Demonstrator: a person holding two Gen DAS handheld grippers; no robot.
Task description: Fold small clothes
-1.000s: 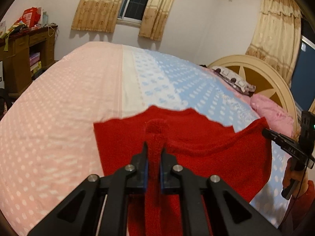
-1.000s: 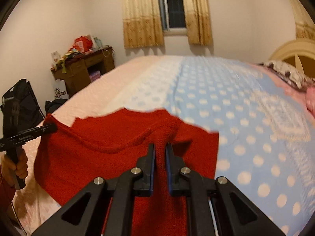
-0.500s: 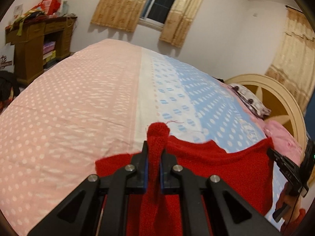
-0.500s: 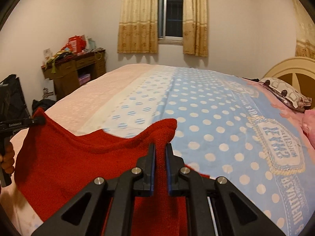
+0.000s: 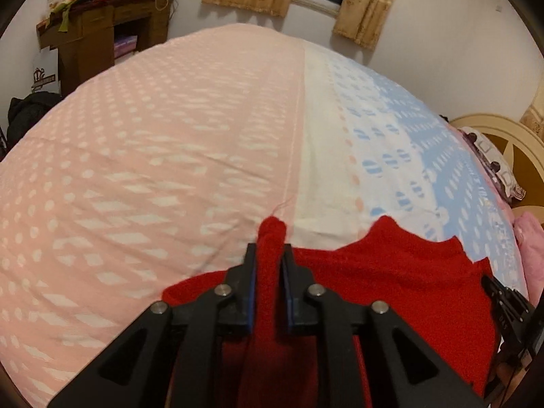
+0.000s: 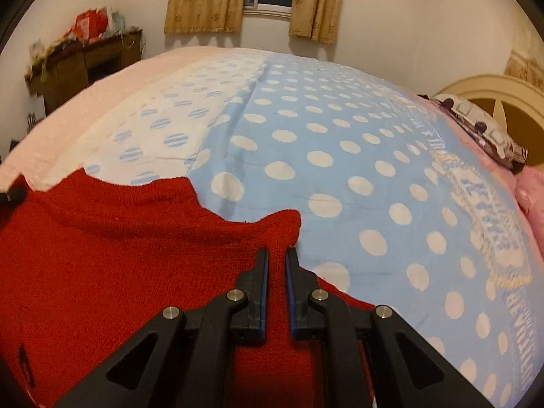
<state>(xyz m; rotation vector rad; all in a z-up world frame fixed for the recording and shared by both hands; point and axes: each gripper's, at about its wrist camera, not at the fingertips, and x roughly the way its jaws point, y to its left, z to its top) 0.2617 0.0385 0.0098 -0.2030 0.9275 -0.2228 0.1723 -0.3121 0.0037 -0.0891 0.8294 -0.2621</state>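
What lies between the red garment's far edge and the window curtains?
Only bedspread: both wrist views show bare dotted cover running from the red garment to the far bed edge, then wall below the curtains. Nothing rests on that stretch.

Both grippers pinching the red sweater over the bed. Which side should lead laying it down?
Neither clearly. Left gripper and right gripper each clamp a top corner of the red sweater, stretched evenly between them over the bed. Lower both together.
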